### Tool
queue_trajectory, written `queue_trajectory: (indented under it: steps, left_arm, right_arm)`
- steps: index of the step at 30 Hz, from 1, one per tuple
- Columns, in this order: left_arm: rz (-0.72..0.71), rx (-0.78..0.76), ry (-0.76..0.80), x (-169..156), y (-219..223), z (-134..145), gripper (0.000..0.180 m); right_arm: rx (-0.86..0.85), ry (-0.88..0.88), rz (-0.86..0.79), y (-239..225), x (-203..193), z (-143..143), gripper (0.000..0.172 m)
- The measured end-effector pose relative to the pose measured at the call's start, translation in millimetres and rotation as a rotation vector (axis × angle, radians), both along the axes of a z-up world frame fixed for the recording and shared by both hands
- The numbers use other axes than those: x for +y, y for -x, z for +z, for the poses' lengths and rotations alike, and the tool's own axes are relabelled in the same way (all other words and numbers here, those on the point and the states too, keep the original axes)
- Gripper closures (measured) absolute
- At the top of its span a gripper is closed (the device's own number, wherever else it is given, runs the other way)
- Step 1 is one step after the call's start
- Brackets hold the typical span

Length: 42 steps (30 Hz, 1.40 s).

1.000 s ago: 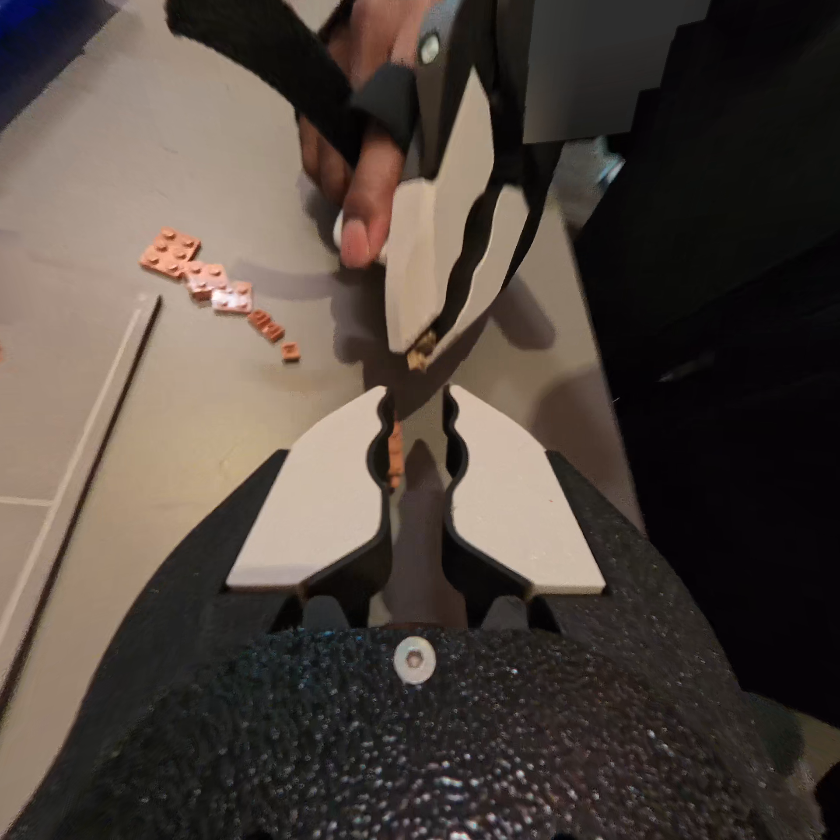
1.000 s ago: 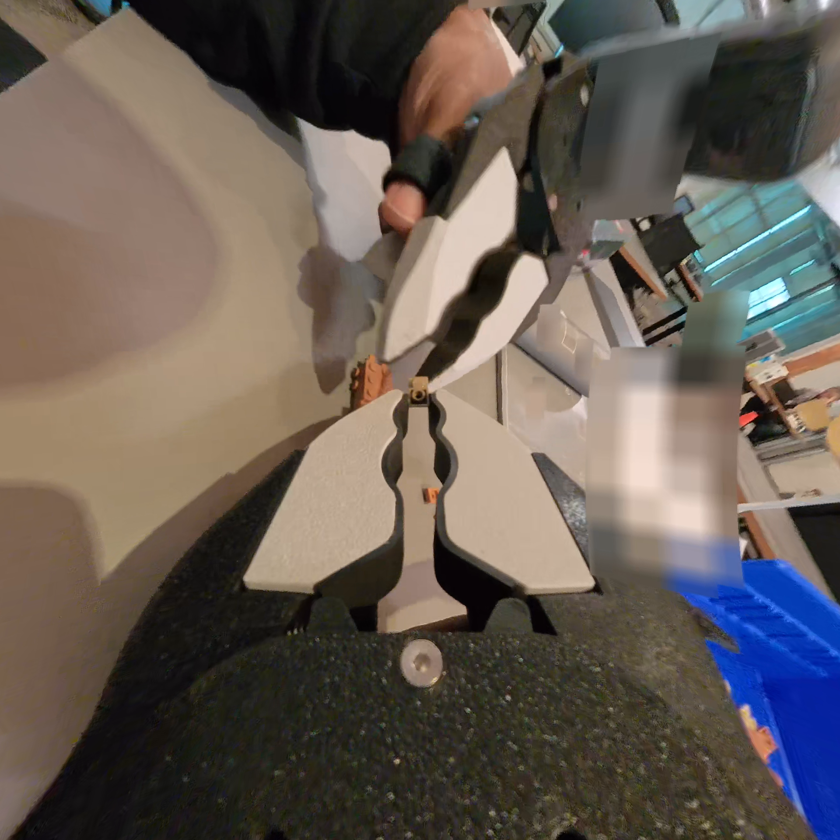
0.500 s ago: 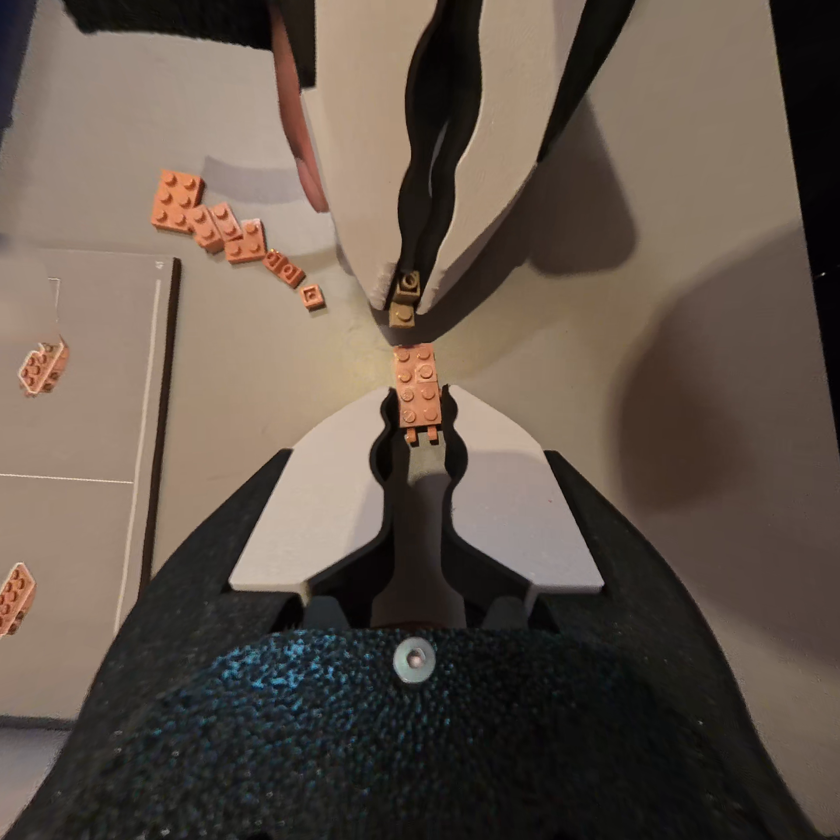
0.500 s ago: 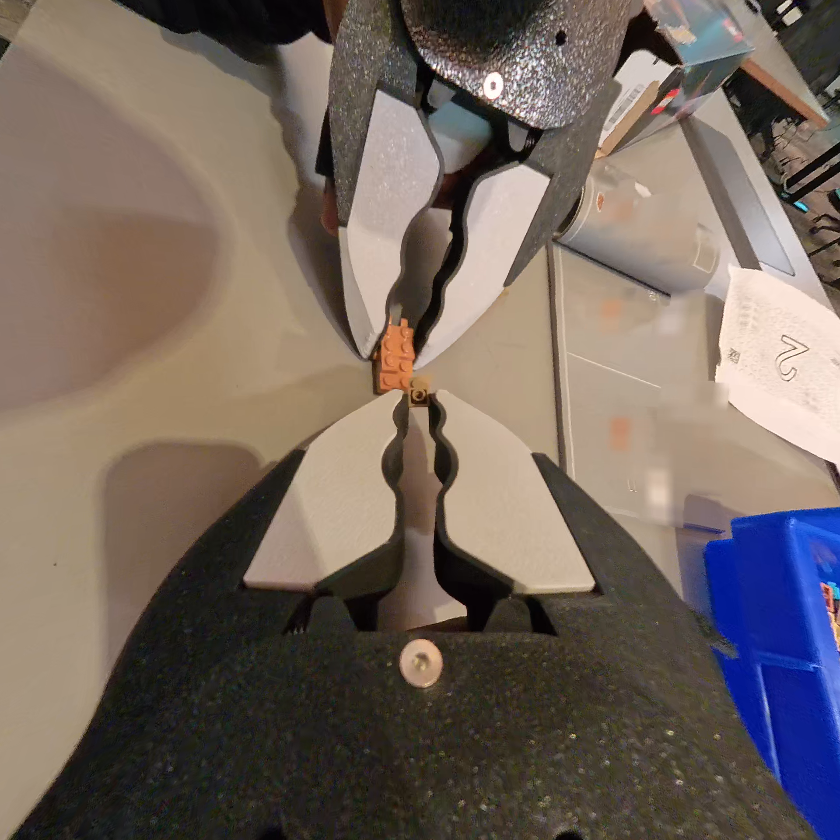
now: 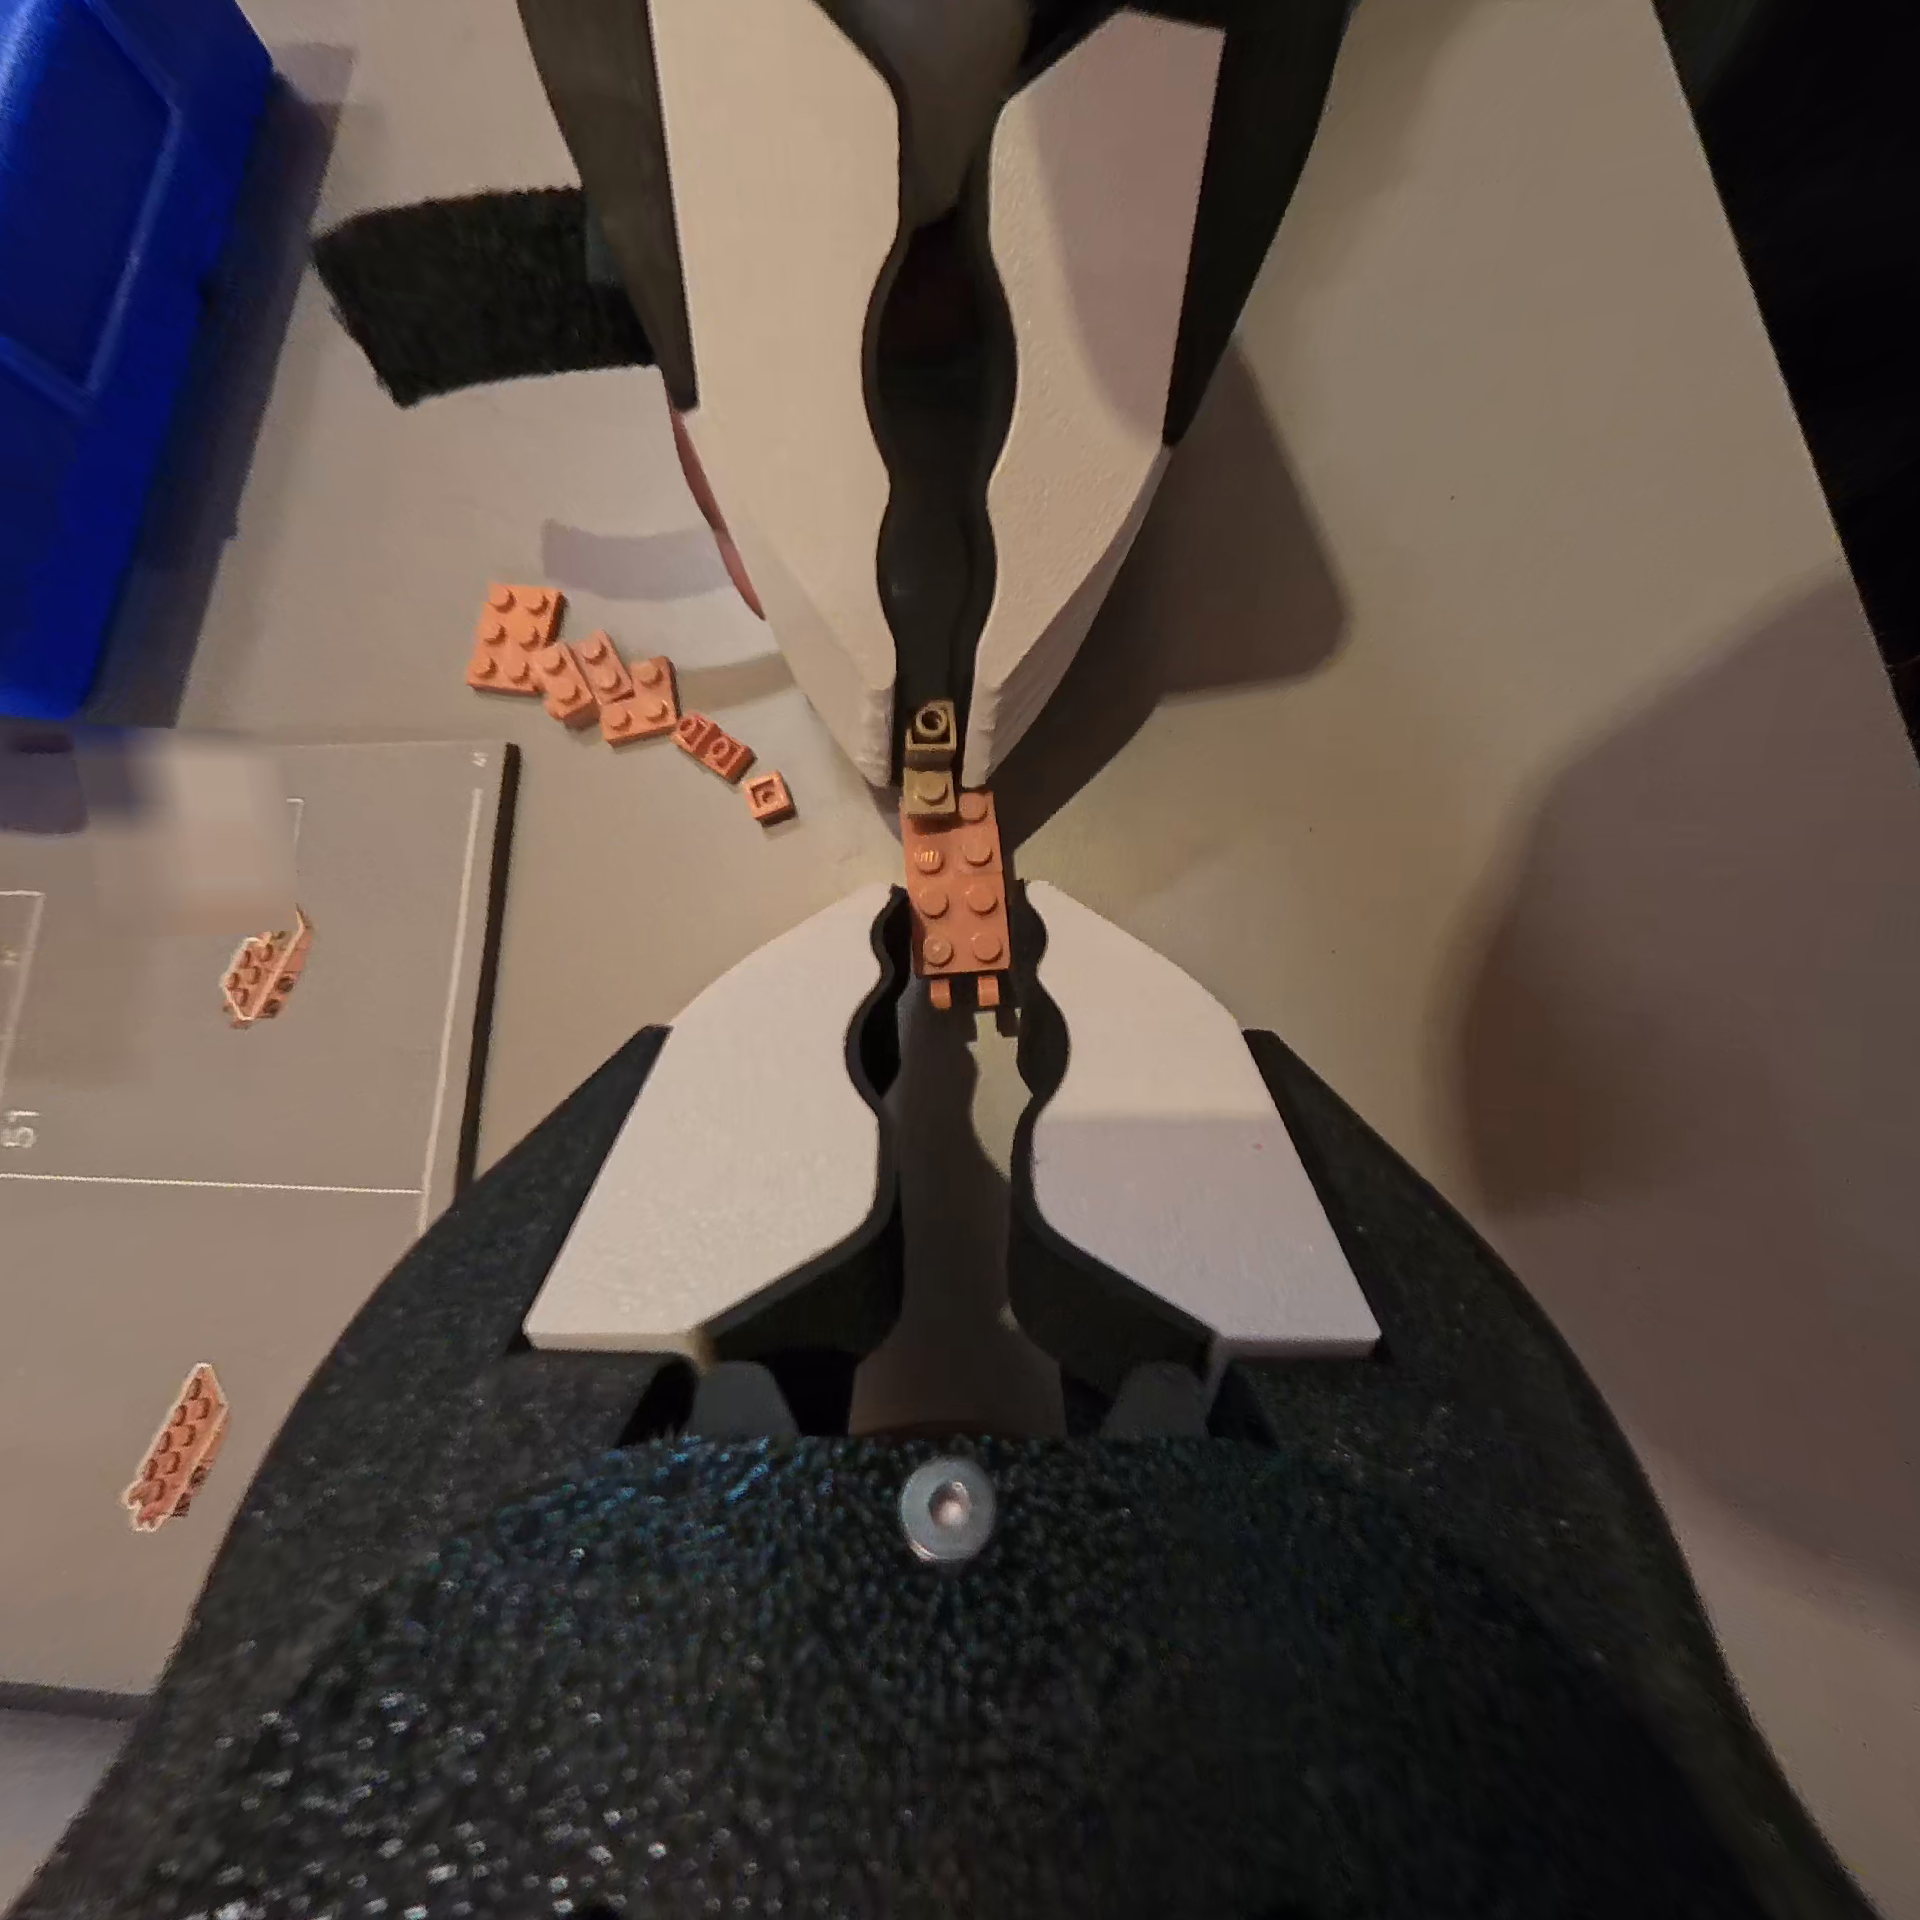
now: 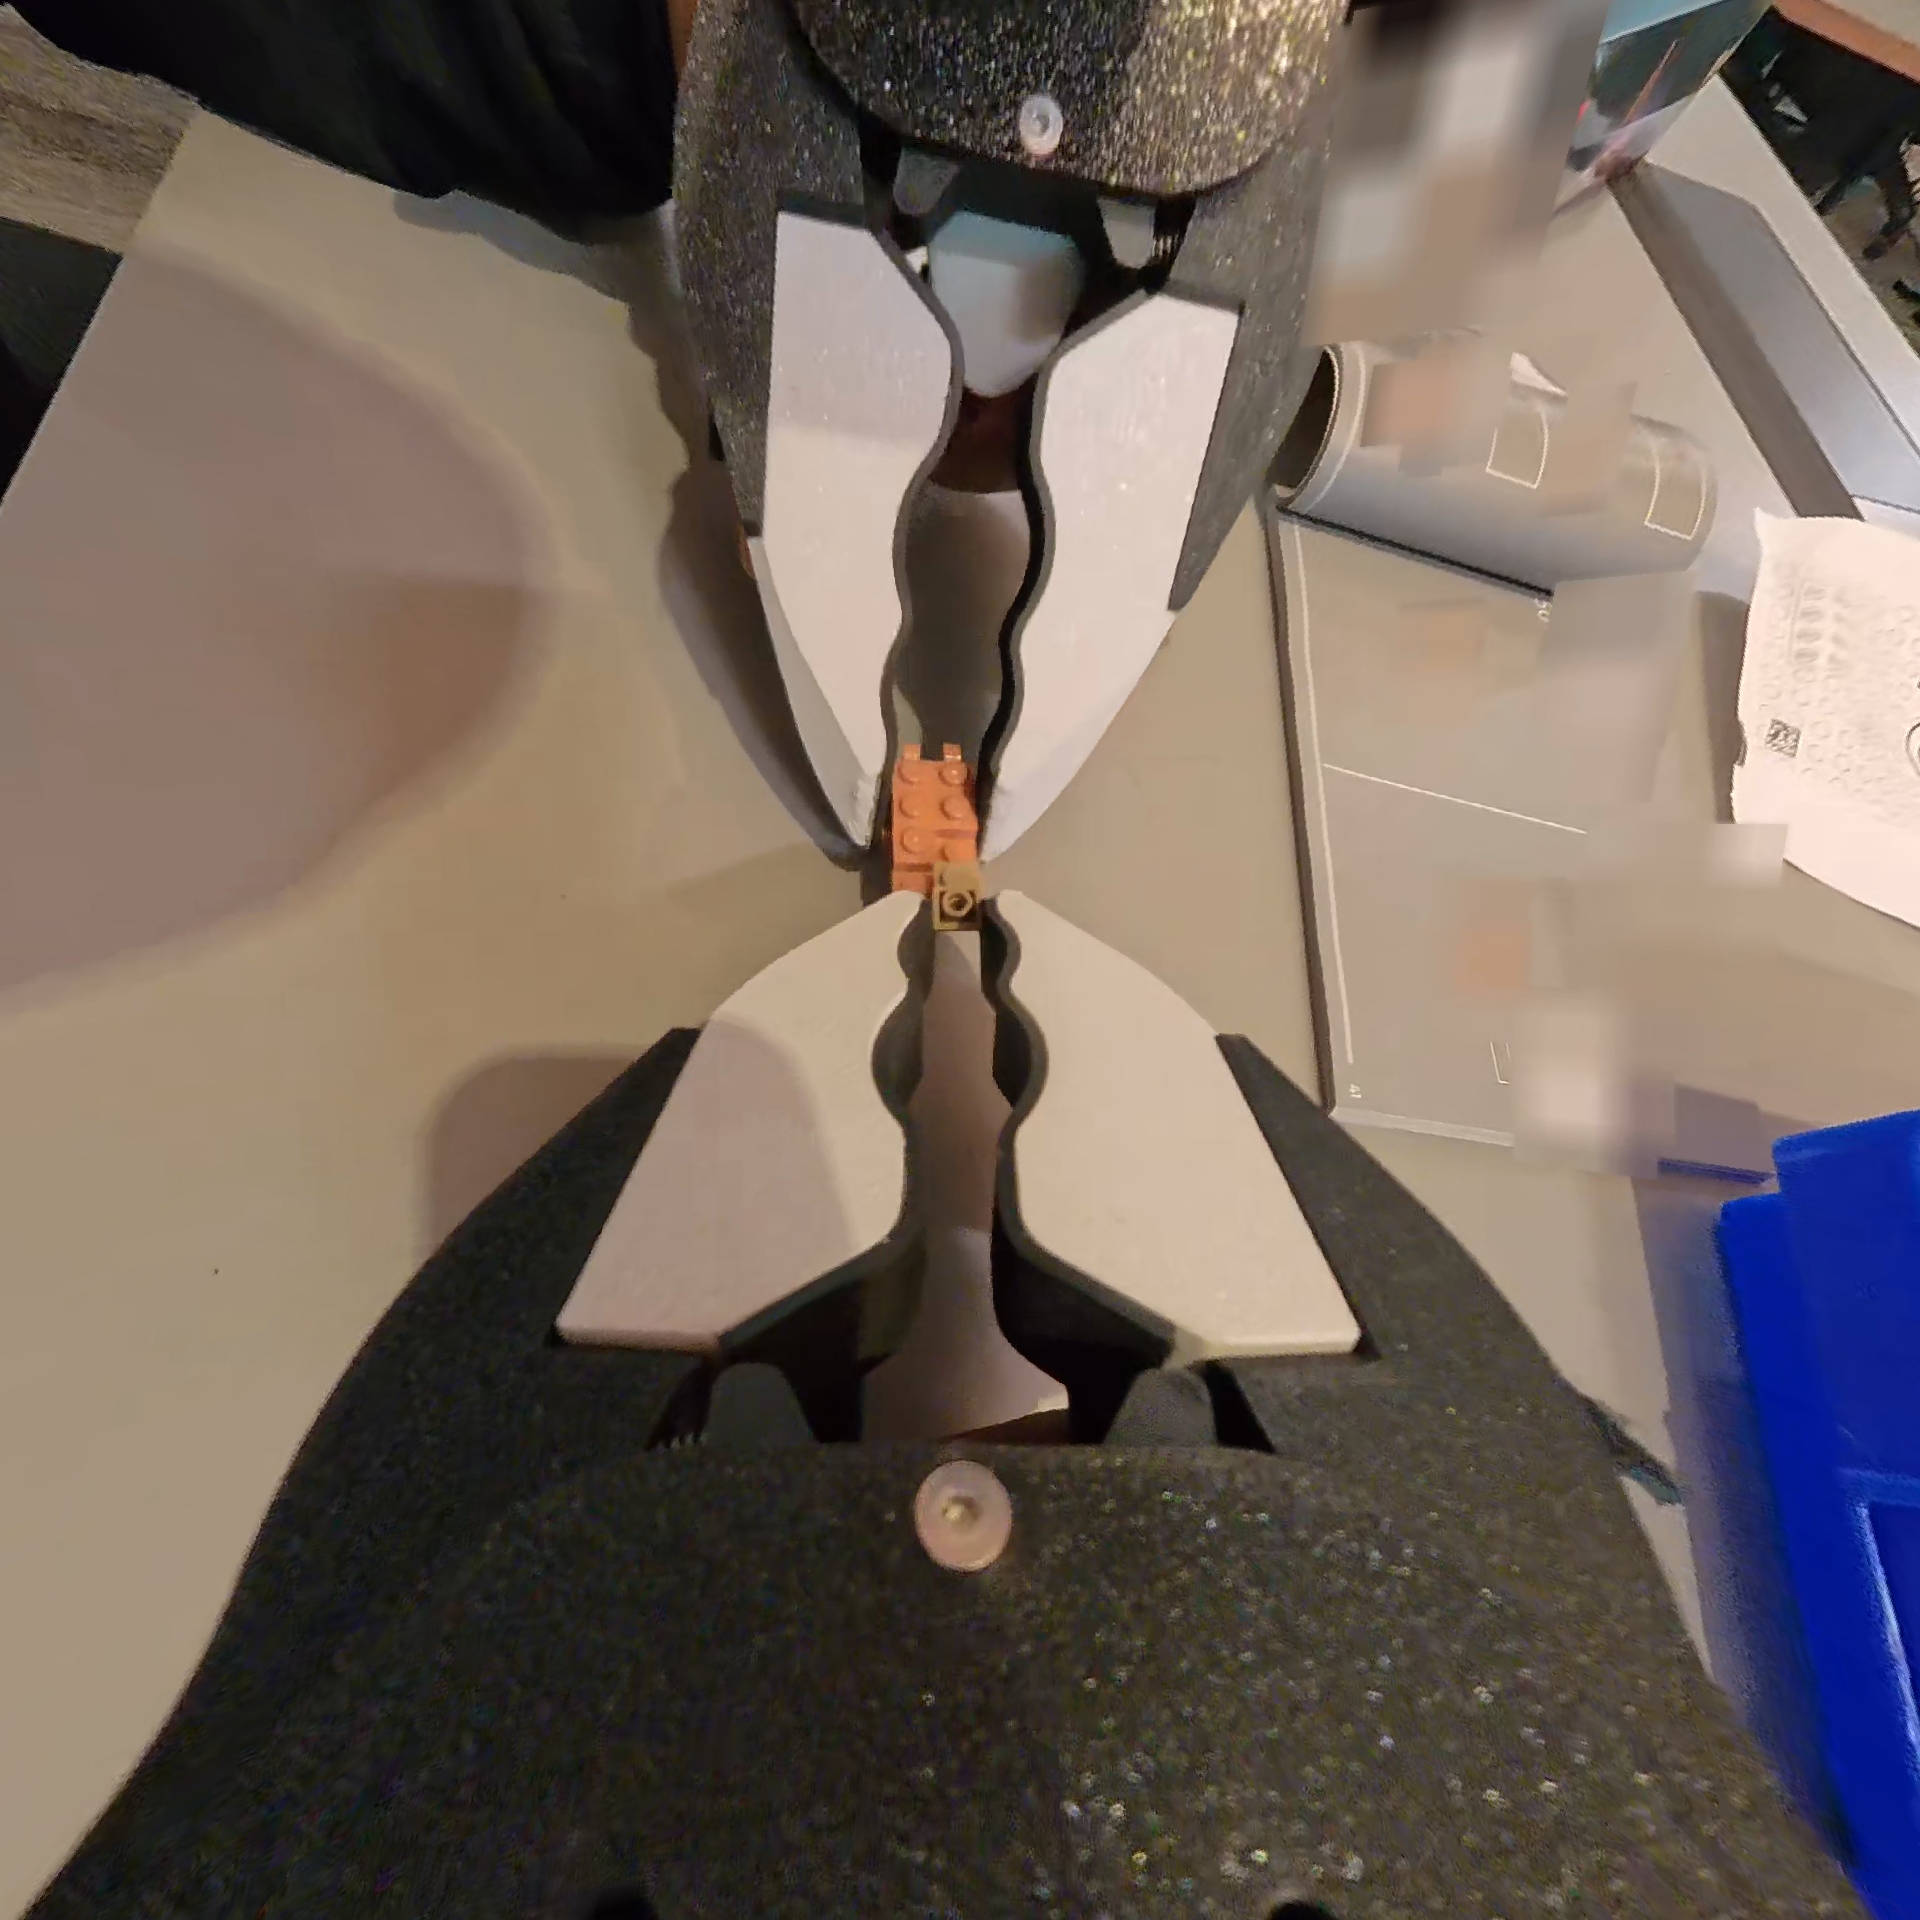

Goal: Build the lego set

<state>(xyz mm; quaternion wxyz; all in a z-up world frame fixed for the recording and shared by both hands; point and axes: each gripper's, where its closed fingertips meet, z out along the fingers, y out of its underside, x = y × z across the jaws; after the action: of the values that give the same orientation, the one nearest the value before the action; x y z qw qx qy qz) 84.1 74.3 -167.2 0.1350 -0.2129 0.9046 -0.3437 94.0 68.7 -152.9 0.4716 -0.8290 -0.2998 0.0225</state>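
My left gripper (image 5: 961,909) is shut on an orange studded plate (image 5: 961,894) with two small clips at its near end. It holds the plate flat, above the table. My right gripper (image 5: 935,774) comes in from the far side and is shut on a small olive-tan piece (image 5: 930,769). That piece rests on the far left corner of the orange plate. In the right wrist view my right gripper (image 6: 954,914) pinches the olive-tan piece (image 6: 956,899), which sits against the end of the orange plate (image 6: 930,816) held in the left gripper (image 6: 930,831).
Several loose orange plates (image 5: 582,675) lie on the grey table to the left. An open instruction booklet (image 5: 260,1091) lies at the left, with a blue bin (image 5: 104,364) behind it. The right wrist view shows the blue bin (image 6: 1829,1403), the booklet (image 6: 1455,831) and a white paper sheet (image 6: 1839,727). My left and right fingertips are right by each other.
The two grippers have closed in tip to tip. The olive-tan piece, a short way from the orange plate half a second ago, now sits on its far corner. Both grasps have held.
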Motion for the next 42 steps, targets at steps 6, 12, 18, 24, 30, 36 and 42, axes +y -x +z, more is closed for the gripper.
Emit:
queue_trajectory:
  steps: [6,12,18,24,30,36,42]
  left_arm:
    - [-0.033,-0.065,-0.058,-0.2,-0.9,0.8,0.163]
    - [-0.058,-0.128,-0.128,-0.5,-2.1,1.9,0.163]
    - [-0.055,-0.137,-0.137,0.1,-2.8,2.7,0.163]
    - [-0.058,-0.141,-0.150,-0.1,-2.5,1.9,0.163]
    - [-0.043,-0.092,-0.178,7.2,-0.1,-4.9,0.163]
    - [0.022,0.016,-0.139,17.5,1.9,-9.6,0.163]
    - [0.079,0.085,-0.110,23.1,2.6,-12.0,0.163]
  right_arm:
    - [0.022,0.023,0.001,-0.2,-1.5,-1.1,0.164]
    - [0.026,0.031,0.001,-0.1,-2.9,-1.6,0.164]
    - [0.020,0.030,0.000,-0.3,-2.9,-2.0,0.163]
    - [0.014,0.033,0.002,0.1,-3.2,-3.0,0.163]
    - [-0.022,0.059,-0.008,-4.0,-5.3,-8.3,0.157]
    - [-0.020,0.074,-0.059,-9.4,0.0,-10.2,0.156]
    - [-0.052,0.113,-0.088,-10.3,6.4,-16.7,0.157]
